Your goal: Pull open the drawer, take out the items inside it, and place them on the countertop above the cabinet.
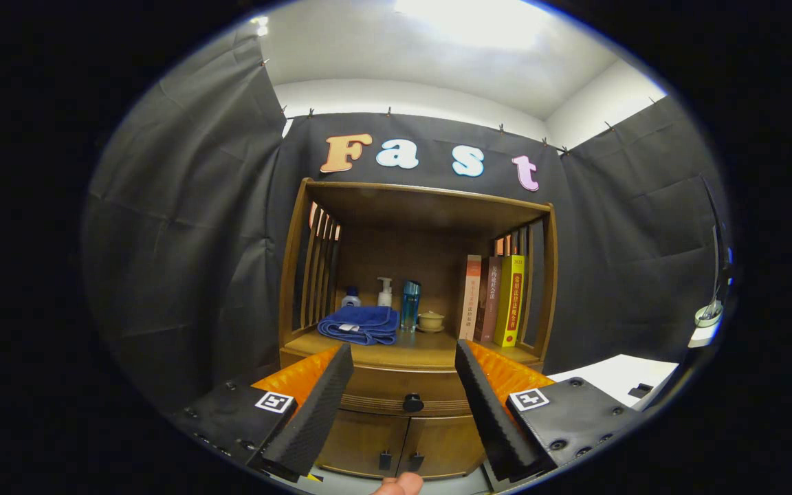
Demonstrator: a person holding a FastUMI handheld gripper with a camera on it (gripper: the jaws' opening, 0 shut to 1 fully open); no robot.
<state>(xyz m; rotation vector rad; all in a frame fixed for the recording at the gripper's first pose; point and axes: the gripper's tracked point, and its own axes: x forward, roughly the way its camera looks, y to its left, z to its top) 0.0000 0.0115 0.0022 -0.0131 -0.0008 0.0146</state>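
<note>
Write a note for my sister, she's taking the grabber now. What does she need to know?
Gripper: open, holding nothing, fingers spread, aimed at the wooden cabinet from a little way off.
Drawer: shut, its round knob sits between the fingers, beyond the tips. What's inside is hidden.
Countertop: already has a blue towel, bottles, a small lidded cup and books.
Done: nothing yet.
Left: grab the knob, pull the drawer open, lift the items out, set them on the bare front part of the countertop.
</note>
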